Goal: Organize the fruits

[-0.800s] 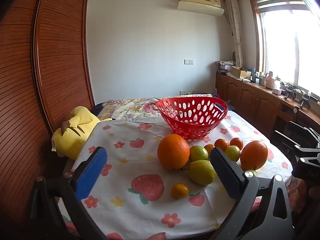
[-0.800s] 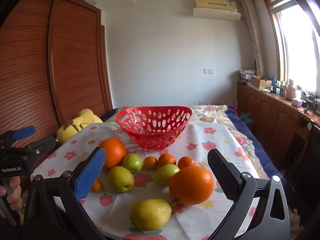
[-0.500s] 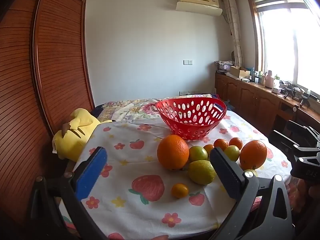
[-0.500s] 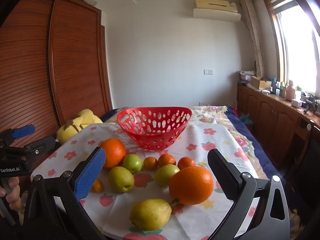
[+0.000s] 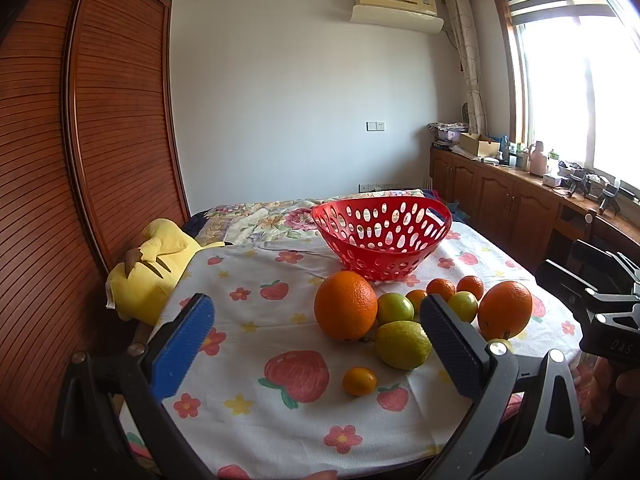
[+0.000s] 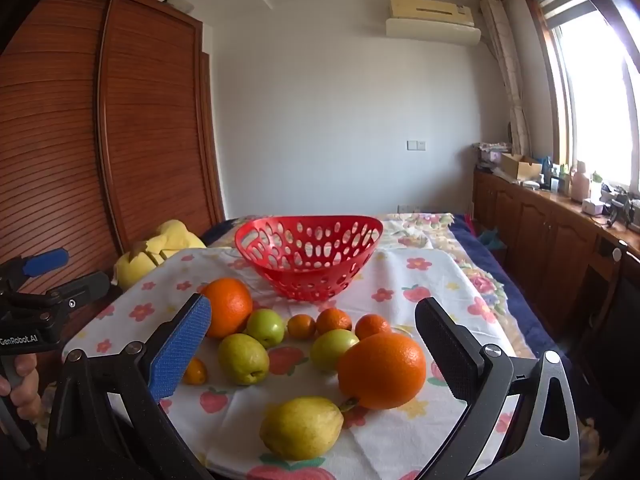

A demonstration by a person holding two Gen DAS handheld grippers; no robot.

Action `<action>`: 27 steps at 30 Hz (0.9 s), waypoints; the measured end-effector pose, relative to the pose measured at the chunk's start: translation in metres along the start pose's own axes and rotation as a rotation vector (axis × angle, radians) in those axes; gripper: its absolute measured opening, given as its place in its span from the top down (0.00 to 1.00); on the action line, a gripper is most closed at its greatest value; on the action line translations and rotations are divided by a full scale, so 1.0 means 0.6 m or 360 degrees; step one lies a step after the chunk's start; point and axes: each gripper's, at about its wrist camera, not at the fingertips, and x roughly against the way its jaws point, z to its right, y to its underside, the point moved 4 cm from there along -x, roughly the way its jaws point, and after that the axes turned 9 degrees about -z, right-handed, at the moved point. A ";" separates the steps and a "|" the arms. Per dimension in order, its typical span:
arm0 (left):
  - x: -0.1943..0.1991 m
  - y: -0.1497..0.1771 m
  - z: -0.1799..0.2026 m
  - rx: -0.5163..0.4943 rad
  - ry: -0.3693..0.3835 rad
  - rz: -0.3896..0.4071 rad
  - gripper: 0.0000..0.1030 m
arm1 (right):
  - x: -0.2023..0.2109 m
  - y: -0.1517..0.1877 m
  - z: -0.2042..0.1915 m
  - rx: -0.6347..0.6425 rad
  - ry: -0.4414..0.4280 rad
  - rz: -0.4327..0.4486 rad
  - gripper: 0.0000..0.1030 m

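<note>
An empty red perforated basket [image 5: 382, 236] [image 6: 308, 254] stands at the far side of a strawberry-print cloth. In front of it lie two large oranges [image 5: 346, 305] [image 6: 382, 370], several small tangerines [image 6: 334, 320], green apples [image 6: 265, 327], a green pear [image 5: 403, 345] and a yellow pear [image 6: 302, 428]. A tiny tangerine [image 5: 359, 381] lies nearest the left gripper. My left gripper [image 5: 316, 350] hangs open above the cloth's near left part, holding nothing. My right gripper [image 6: 312, 346] is open too, with the fruit cluster lying beyond its fingers, untouched.
A yellow plush toy [image 5: 154, 266] lies at the table's left edge against a wooden wardrobe [image 5: 80, 140]. Wooden cabinets [image 6: 560, 248] with clutter run along the right wall under a bright window. A hand [image 6: 18, 384] holds the left gripper's handle.
</note>
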 end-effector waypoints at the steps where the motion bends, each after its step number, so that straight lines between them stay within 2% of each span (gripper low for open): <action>1: 0.001 0.000 0.000 0.0000 0.0000 -0.0002 0.00 | 0.000 0.000 0.000 0.0000 0.0000 0.0001 0.00; 27: 0.017 -0.010 -0.001 -0.0012 0.0007 0.0015 0.00 | 0.003 0.000 -0.003 0.0004 0.0002 0.0011 0.00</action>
